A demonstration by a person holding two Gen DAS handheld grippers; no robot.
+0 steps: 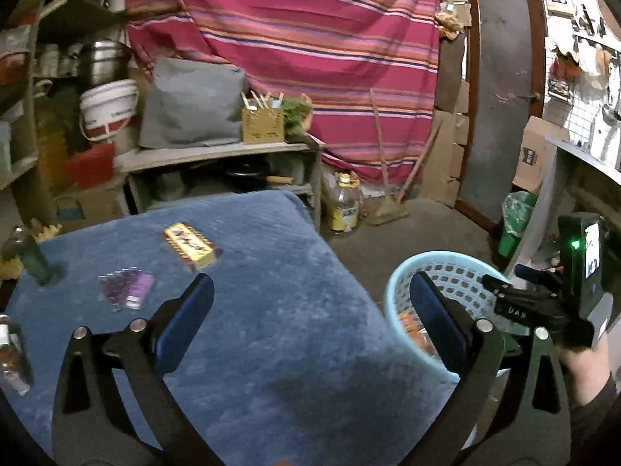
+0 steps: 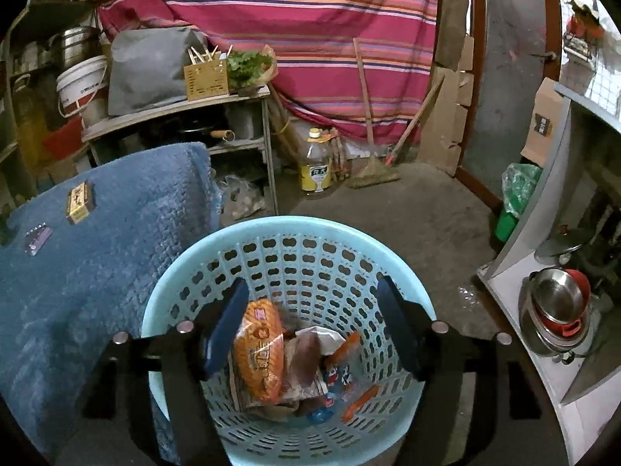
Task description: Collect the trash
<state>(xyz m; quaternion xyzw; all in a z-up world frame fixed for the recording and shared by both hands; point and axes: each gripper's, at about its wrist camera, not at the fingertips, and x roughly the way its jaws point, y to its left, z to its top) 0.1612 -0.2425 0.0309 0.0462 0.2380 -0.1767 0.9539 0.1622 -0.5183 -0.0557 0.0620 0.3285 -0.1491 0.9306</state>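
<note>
My left gripper (image 1: 310, 303) is open wide above the blue-cloth table (image 1: 271, 349), with nothing between its fingers. Ahead of it on the cloth lie a yellow packet (image 1: 190, 246) and a purple wrapper (image 1: 126, 289). A light blue perforated basket (image 1: 399, 291) stands on the floor by the table's right edge. My right gripper (image 2: 312, 310) hangs open over that basket (image 2: 287, 225) and holds nothing. Below it in the basket lie an orange wrapper (image 2: 258, 353) and several other wrappers. The yellow packet (image 2: 80, 202) and the purple wrapper (image 2: 37, 239) also show at the left of the right wrist view.
A green bottle (image 1: 33, 260) and a glass bottle (image 1: 11, 357) stand at the table's left edge. On the floor are a large oil bottle (image 2: 315, 171), a broom (image 2: 372, 171) and a green bin (image 2: 512, 213). Stacked pots (image 2: 555, 310) fill a cabinet at the right.
</note>
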